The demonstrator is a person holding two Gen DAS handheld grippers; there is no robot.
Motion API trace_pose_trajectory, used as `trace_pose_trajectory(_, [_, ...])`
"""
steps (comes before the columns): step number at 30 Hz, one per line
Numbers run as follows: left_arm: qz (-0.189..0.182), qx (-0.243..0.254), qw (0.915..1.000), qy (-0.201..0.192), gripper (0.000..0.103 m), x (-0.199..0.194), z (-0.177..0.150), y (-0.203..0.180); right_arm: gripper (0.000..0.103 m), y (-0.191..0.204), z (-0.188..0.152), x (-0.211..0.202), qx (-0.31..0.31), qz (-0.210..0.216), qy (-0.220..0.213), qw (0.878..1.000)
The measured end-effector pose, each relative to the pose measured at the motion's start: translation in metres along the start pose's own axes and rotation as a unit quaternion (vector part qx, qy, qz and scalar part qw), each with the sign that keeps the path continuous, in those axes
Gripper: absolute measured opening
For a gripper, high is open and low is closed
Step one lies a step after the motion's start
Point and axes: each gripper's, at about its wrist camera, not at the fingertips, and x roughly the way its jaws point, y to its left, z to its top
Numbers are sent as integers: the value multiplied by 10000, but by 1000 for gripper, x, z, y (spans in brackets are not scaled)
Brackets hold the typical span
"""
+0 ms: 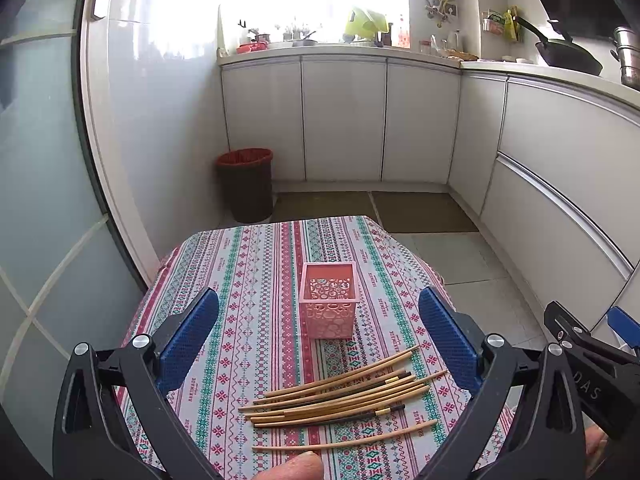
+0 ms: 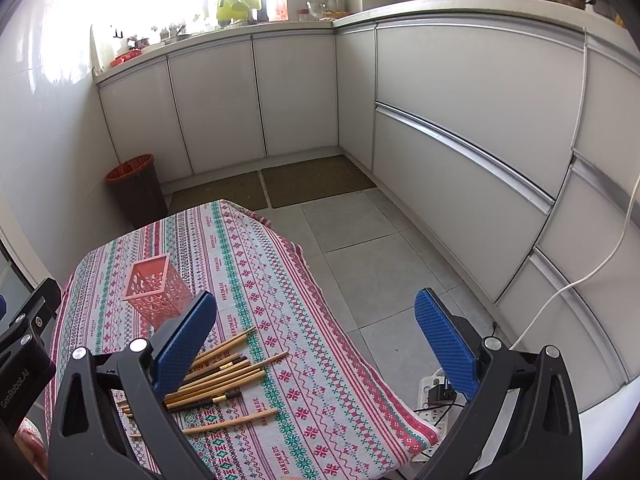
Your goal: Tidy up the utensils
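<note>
A: Quick check. Where's everything rn?

B: Chopsticks (image 1: 340, 396) lie in a loose fan on the table (image 1: 248, 280), near edge. One stick sits a bit apart, closest to the person. Pink holder (image 1: 329, 300) stands upright just beyond them, mid-table.

A: Anything in the holder?

B: Looks empty from the left view, can see the patterned bottom thru the open top. Nothing's been sorted yet, imo.

A: Grippers?

B: Left hand-held gripper (image 1: 320, 344) is spread wide, nothing between the pads, hovering above the pile and holder. Right hand-held gripper (image 2: 316, 344) is wide too, empty; its left pad is over the pile, the other hangs out past the table edge over the floor.

A: What could go wrong?

B: Few things. Sticks are thin, round and bunched, some crossing, so a pinch prob grabs several or rolls them. A roll toward the near edge = sticks on the floor. Cloth (image 2: 280, 280) is loose, a dragging pad could bunch it and shift the lot.

A: And the holder?

B: Light plastic, tall and narrow, w/ cut-out walls. Pushing a stick in at an angle could tip it, or a tip could snag in a hole. Steadying it w/ the other gripper seems wise.
</note>
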Motion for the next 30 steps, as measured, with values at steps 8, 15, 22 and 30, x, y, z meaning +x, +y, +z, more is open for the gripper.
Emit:
trace_pose_trajectory(8, [-89,24,9998,202,96,10,-1,-1,97,-2,0,2,58,28,53,10000])
trace_pose_trajectory(15, [-1090,419,9818,1497,96,63,-13,-18,97,-38,7,19,1109,408,549,9915])
trace_pose_trajectory(22, [-2479,1802,8934,3285,96,113,-73,-78,97,-93,1,59,2643,1150,1492,9459])
trace_pose_trajectory(30, [-2995,2504,8053,4461,83,145,-133,-111,97,-97,-7,87,2900,1309,2062,9253])
